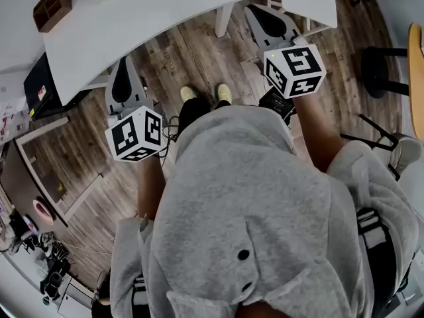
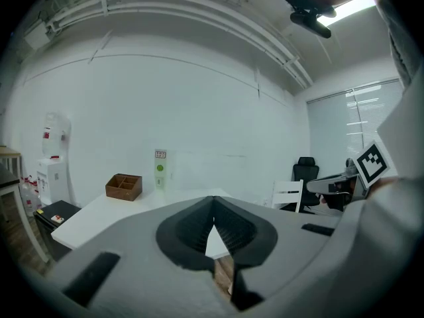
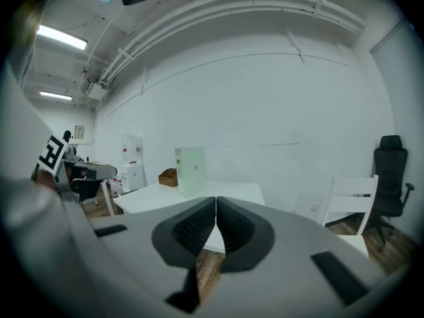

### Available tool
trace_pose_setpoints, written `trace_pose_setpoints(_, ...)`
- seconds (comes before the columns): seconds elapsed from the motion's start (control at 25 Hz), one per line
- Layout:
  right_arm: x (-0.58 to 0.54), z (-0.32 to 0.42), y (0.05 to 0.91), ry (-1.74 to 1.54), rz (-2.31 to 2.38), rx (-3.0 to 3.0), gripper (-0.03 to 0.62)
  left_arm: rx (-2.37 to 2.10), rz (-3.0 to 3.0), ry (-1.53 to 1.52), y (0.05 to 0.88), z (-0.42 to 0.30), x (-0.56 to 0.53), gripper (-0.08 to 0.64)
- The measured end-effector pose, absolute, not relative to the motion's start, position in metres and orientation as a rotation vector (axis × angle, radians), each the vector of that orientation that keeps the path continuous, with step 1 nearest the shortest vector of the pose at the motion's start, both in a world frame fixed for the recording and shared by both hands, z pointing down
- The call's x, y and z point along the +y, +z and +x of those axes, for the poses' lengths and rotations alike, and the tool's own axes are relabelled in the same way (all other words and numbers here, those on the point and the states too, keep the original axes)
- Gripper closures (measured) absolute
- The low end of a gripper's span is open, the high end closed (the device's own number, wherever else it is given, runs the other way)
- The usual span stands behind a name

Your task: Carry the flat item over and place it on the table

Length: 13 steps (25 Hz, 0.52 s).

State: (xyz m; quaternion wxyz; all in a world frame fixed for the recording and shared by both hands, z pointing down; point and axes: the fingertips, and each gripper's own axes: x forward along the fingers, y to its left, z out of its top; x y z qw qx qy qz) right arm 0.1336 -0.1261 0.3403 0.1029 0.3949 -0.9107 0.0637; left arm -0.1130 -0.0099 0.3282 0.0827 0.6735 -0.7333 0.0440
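Observation:
Both grippers are held out in front of the person over the wooden floor, short of the white table [image 1: 139, 18]. My left gripper [image 1: 123, 68] is shut, its dark pads meeting with nothing between them [image 2: 213, 207]. The right gripper [image 1: 255, 10] is shut and empty too [image 3: 216, 204]. A pale green flat panel [image 3: 191, 171] stands upright on the table, next to a small wooden box [image 3: 168, 177]. The left gripper view shows the same box [image 2: 124, 186] and a faint green-labelled panel [image 2: 159, 171] near the wall. Neither gripper holds a flat item.
A white chair [image 3: 348, 204] and a black office chair [image 3: 391, 177] stand to the right. A water dispenser [image 2: 52, 158] is by the wall on the left. A black chair base [image 1: 381, 65] lies at the right, and a low frame [image 1: 46, 171] sits on the floor at the left.

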Motion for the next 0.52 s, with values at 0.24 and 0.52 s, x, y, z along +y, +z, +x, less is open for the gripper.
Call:
trace_pose_setpoints(0.24, -0.134, 0.146, 0.341, 0.173, 1.167, -2.692, 0.566, -2.207, 2.011, 0.131, 0.329, -0.103, -0.013, 0.538)
trace_pose_setpoints(0.52, -0.143, 0.150, 0.344, 0.160, 1.153, -2.699, 0.566, -2.217, 2.000, 0.127, 0.332, -0.099, -0.021, 0.538)
